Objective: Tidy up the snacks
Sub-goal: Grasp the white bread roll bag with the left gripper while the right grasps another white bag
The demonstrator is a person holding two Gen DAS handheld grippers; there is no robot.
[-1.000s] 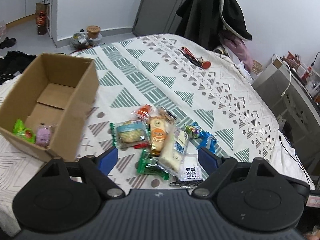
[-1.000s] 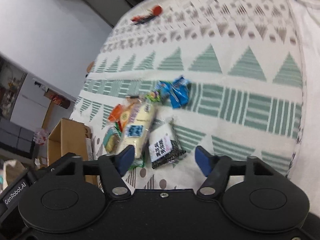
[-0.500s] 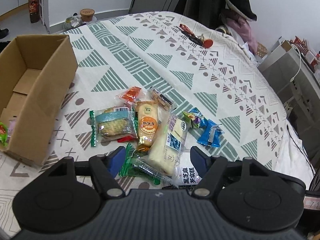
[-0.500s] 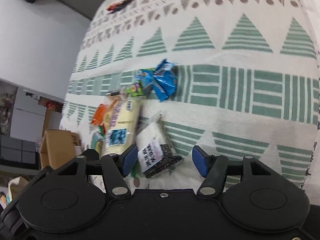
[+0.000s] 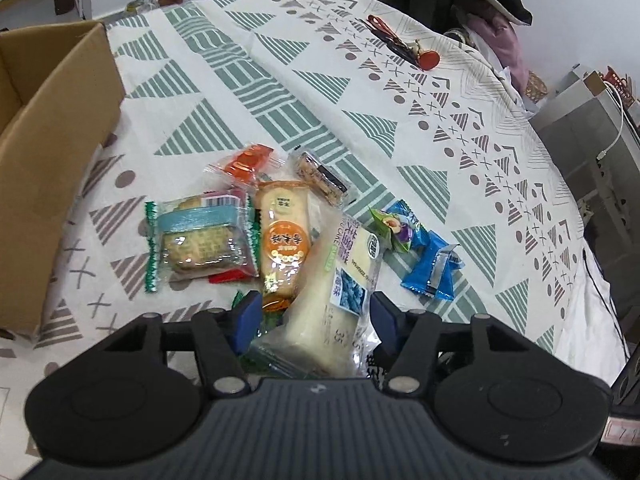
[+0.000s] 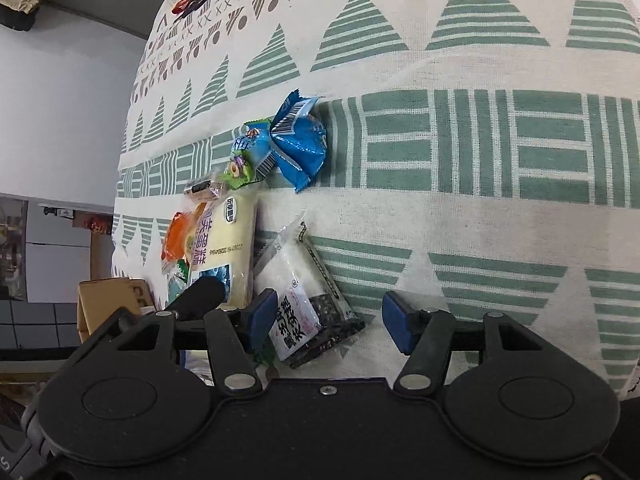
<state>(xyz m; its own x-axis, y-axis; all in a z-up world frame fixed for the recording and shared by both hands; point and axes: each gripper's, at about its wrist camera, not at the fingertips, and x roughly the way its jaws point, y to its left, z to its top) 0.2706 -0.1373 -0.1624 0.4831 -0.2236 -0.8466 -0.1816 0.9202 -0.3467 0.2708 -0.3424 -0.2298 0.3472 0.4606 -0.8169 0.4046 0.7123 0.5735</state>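
Snack packets lie in a pile on the patterned bed cover. My left gripper (image 5: 314,318) is open, its fingers on either side of a long cream cake packet (image 5: 340,284). Left of that lie an orange-label biscuit pack (image 5: 285,236) and a cracker pack with a blue band (image 5: 200,236). A blue wrapper (image 5: 434,266) sits to the right. In the right wrist view my right gripper (image 6: 330,320) is open low over a black sesame bar packet (image 6: 306,312), the cream cake packet (image 6: 224,252) beside its left finger and the blue wrapper (image 6: 298,140) farther off.
An open cardboard box (image 5: 48,132) stands at the left of the pile, its edge (image 6: 108,300) also showing in the right wrist view. Red scissors-like items (image 5: 400,44) lie far up the bed. A desk and cables (image 5: 600,128) stand beyond the bed's right edge.
Both grippers have come down and forward toward the snack pile. The left one's fingers now straddle the cream cake packet; the right one's fingers now flank the black sesame packet.
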